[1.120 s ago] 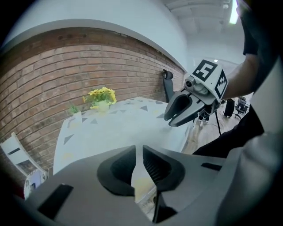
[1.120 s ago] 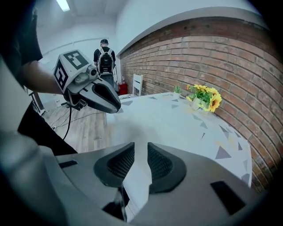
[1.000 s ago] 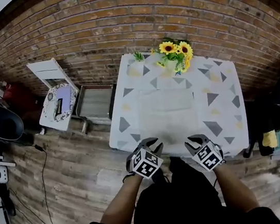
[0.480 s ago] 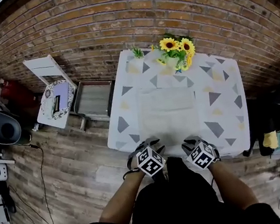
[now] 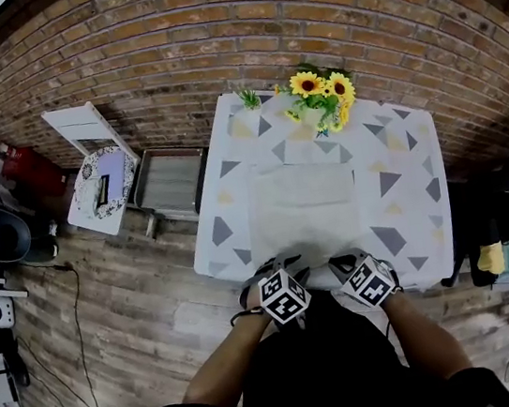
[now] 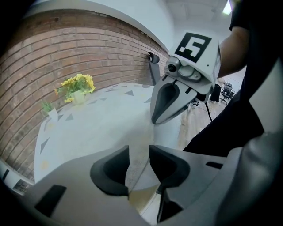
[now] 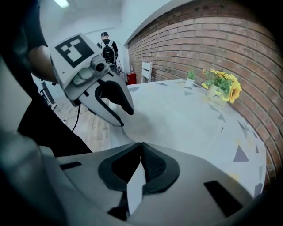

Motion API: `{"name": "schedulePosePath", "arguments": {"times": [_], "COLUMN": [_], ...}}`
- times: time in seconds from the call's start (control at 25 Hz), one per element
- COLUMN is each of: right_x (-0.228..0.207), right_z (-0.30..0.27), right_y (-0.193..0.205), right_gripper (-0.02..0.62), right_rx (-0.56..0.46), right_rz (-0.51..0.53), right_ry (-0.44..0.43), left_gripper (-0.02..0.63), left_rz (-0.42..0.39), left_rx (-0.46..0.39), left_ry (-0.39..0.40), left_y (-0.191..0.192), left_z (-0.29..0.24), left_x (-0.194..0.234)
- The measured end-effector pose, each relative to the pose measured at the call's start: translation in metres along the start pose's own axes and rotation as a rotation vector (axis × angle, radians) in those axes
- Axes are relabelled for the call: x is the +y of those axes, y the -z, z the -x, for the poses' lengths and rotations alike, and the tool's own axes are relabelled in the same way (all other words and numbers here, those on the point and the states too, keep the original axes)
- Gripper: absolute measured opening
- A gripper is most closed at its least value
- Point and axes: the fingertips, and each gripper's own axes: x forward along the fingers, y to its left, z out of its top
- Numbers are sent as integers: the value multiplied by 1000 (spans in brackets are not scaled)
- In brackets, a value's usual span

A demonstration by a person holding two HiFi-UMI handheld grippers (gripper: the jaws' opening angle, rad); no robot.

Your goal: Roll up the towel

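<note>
The right tongs (image 7: 141, 167) are found closed, with a thin fold of the towel's near edge pinched between the jaws. The left tongs (image 6: 139, 164) stand about half apart, the jaws having just been opening. The towel's edge is seen running through the gap but is pressed by neither jaw. Both tongs are held side by side, pointed steeply down at the near edge of the table (image 5: 407, 175).

The towel (image 5: 303, 208) is laid flat and unrolled along the middle of the table, its far end short of the sunflowers (image 5: 319, 93).

The step in hand is judged to be the first grasp of the near edge; no roll has been started. Next, the left jaws need to be closed on the edge level with the right, so that both corners can be turned over toward the sunflowers evenly.
</note>
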Motion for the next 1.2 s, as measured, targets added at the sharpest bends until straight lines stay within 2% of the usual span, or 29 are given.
{"name": "schedulePosePath", "arguments": {"times": [0.16,0.28,0.44,0.68,0.84,1.04,1.2], "right_x": [-17,-26,-31,-36,-38,-45,-50], "right_z": [9,7,2,-1,-5,-9,-11], "right_y": [-17,-18,-9,-1,2,4,5], "right_gripper": [23,23,23,23,23,23,23], "right_rx": [-53,-44,4,34,74,127,153], "right_rz": [-110,-134,-143,-158,-151,-118,-111], "right_ry": [-10,-7,-8,-9,-18,-24,-33], "left_gripper": [149,149,141,85,80,80,63], "left_rz": [-28,-26,8,63,65,36,57], "left_rx": [5,11,37,39,36,101,125], "left_ry": [6,-4,-27,-27,5,11,15], "left_y": [-8,-10,-2,16,20,40,54], "left_z": [-9,-15,-15,5,13,21,30], "left_x": [-4,-2,12,32,33,41,51]}}
